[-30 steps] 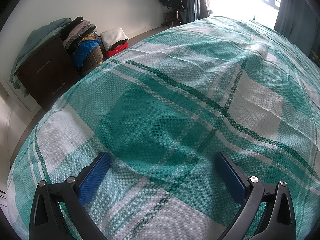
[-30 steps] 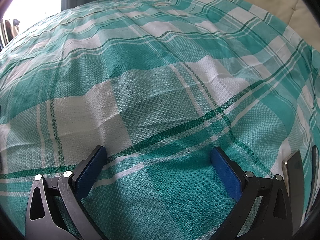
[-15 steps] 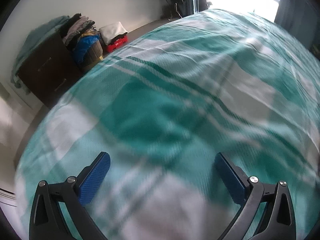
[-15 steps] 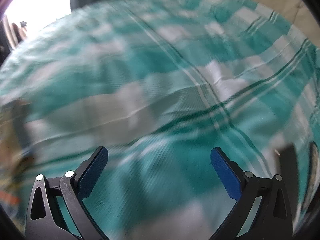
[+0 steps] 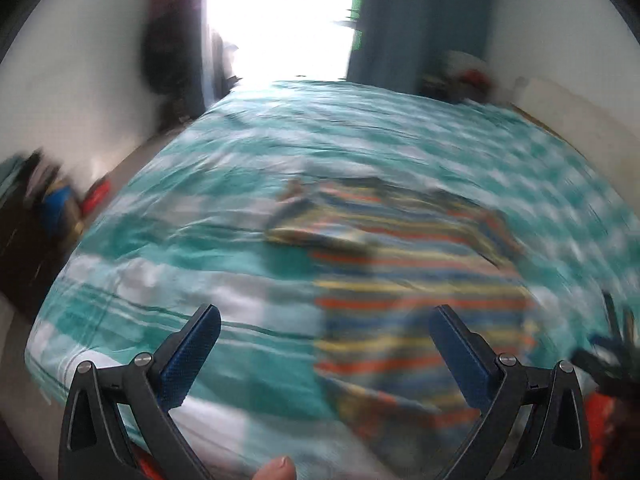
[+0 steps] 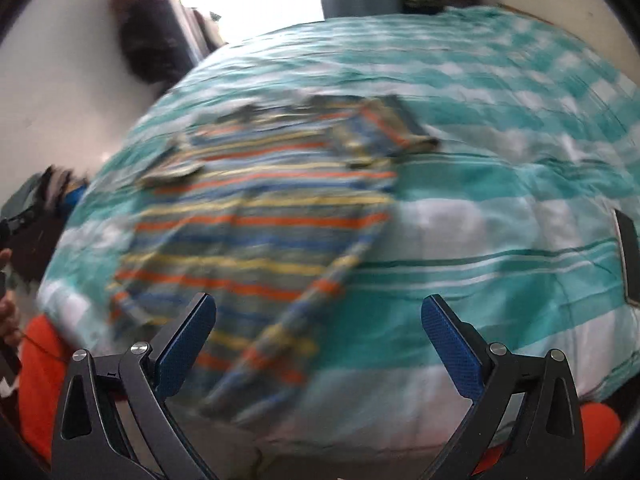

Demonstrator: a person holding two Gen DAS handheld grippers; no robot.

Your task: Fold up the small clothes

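A small striped shirt (image 5: 404, 280) in orange, yellow and blue lies spread flat on the bed, sleeves out; it also shows in the right wrist view (image 6: 260, 216). Both views are motion-blurred. My left gripper (image 5: 324, 348) is open and empty, held above the bed's near edge by the shirt's lower left part. My right gripper (image 6: 318, 340) is open and empty, above the shirt's lower right hem.
The bed carries a teal and white checked cover (image 5: 200, 208). A dark phone-like object (image 6: 628, 256) lies at the bed's right side. A dark cabinet with piled clothes (image 5: 36, 216) stands left. A bright doorway (image 5: 288, 20) and curtain (image 5: 420, 20) are beyond the bed.
Both grippers have pulled back and tilted up from close over the bare cover. The striped shirt, unseen before, is now in both views. Both stay open.
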